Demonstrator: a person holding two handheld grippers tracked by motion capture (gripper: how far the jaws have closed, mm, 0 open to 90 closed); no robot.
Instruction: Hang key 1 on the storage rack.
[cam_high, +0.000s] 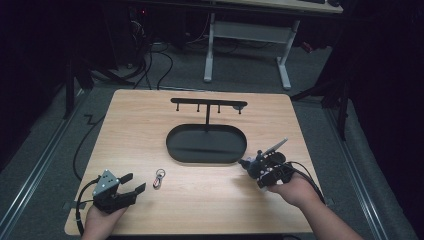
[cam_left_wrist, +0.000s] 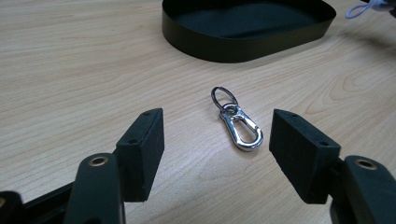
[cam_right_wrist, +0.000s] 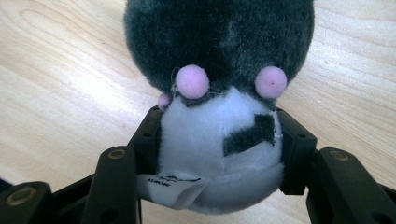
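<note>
Your left gripper (cam_left_wrist: 217, 154): fingers spread, just short of the silver metal snap-hook keyring (cam_left_wrist: 237, 122).
Your right gripper (cam_right_wrist: 219, 144): fingers pinching the grey-and-white plush toy (cam_right_wrist: 219, 93), right of the keyring.

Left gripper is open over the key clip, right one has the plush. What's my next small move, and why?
Probably ease the left gripper forward and down: the key clip lies flat on the table ahead of its open fingers, off toward the right one. The right gripper already clamps the plush toy.

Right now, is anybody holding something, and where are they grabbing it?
The right gripper squeezes a plush toy by its white lower body. The left gripper holds nothing; its fingers stand open around the key clip.
</note>
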